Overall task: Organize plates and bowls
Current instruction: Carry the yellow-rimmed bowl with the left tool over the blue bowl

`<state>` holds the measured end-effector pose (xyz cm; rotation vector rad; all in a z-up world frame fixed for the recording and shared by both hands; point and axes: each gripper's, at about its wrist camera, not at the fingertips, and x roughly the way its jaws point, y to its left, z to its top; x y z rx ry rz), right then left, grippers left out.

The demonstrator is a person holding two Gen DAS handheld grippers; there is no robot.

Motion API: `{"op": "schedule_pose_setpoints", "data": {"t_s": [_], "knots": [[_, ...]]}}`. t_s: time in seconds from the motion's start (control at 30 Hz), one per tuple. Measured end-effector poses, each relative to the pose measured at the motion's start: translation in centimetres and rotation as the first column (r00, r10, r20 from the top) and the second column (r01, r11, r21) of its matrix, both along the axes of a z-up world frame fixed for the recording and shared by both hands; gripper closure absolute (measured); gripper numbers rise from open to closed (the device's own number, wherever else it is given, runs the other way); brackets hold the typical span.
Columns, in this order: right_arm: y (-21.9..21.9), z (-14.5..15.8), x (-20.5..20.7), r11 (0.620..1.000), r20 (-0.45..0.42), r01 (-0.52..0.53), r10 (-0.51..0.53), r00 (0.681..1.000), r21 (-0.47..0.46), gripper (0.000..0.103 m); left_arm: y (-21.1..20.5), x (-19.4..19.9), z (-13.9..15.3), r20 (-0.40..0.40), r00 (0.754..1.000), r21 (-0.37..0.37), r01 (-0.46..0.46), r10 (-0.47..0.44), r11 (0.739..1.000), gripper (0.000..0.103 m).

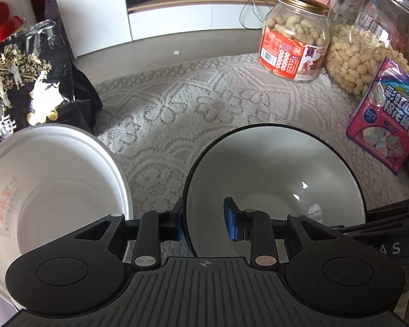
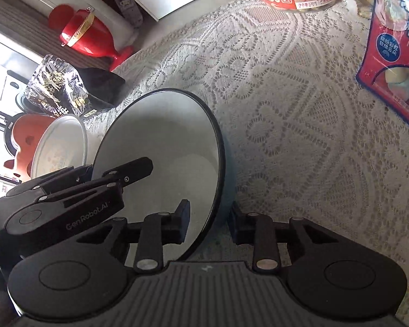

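Note:
A bowl (image 1: 272, 169) with a white inside, a black rim and a blue-grey outside sits on the lace cloth. My left gripper (image 1: 205, 222) straddles its near-left rim: one blue pad is against the outer wall and the other inside, shut on the wall. In the right wrist view the same bowl (image 2: 163, 136) fills the centre. My right gripper (image 2: 211, 222) straddles its near rim, one finger inside and one against the outer wall, shut on it. The left gripper (image 2: 117, 167) shows at that bowl's far-left rim. A white tub-like bowl (image 1: 54, 190) with orange print stands just left.
The lace tablecloth (image 1: 191, 114) covers the table. A black snack bag (image 1: 27, 81) stands at the back left. A peanut jar (image 1: 294, 43), a large clear jar (image 1: 373, 41) and a pink marshmallow bag (image 1: 390, 120) stand at the right. Beyond the table's left edge is a red object (image 2: 81, 32).

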<state>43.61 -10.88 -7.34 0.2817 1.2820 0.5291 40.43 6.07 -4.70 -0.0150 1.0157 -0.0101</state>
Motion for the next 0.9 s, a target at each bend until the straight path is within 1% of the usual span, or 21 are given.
{"op": "schedule_pose_setpoints", "data": {"t_s": [0.07, 0.17, 0.2, 0.3, 0.37, 0.47, 0.63, 0.8, 0.9], "knots": [[0.2, 0.3, -0.4, 1.000, 0.025, -0.001, 0.002, 1.000, -0.018, 0.074, 0.0, 0.0, 0.0, -0.003, 1.000, -0.004, -0.002, 0.002, 1.000, 0.071], [0.5, 0.6, -0.9, 0.998, 0.065, -0.008, 0.012, 0.998, -0.061, 0.073, 0.4, -0.3, 0.5, 0.004, 1.000, -0.062, -0.002, 0.002, 0.998, 0.071], [0.4, 0.7, -1.0, 0.998, 0.072, -0.006, 0.010, 0.997, -0.061, 0.073, 0.2, -0.4, 0.7, 0.008, 1.000, -0.062, 0.002, -0.001, 0.998, 0.071], [-0.1, 1.2, -1.1, 0.999, 0.075, 0.005, -0.002, 0.997, -0.033, 0.073, -0.6, -0.8, 1.4, 0.024, 1.000, -0.007, 0.017, -0.017, 1.000, 0.071], [-0.2, 2.0, -1.4, 0.999, 0.109, 0.006, -0.002, 0.994, -0.037, 0.073, -0.9, -1.0, 2.0, 0.039, 0.999, 0.007, 0.019, -0.019, 1.000, 0.071], [-0.3, 3.1, -2.0, 0.998, 0.166, 0.004, 0.006, 0.986, -0.058, 0.073, -1.4, -1.3, 3.1, 0.073, 0.997, 0.008, 0.023, -0.024, 1.000, 0.071], [-1.6, 5.5, -3.3, 0.999, 0.210, 0.007, 0.000, 0.978, -0.036, 0.073, -2.5, -2.7, 5.7, 0.122, 0.992, 0.029, 0.038, -0.041, 0.999, 0.071], [-3.0, 8.5, -6.3, 0.998, 0.283, 0.005, 0.012, 0.959, -0.060, 0.073, -4.0, -5.6, 8.2, 0.162, 0.984, 0.030, 0.069, -0.073, 0.997, 0.071], [-4.2, 9.9, -8.5, 0.996, 0.302, 0.002, 0.024, 0.953, -0.084, 0.073, -5.1, -7.7, 9.1, 0.172, 0.980, 0.012, 0.100, -0.100, 0.995, 0.071]]}}
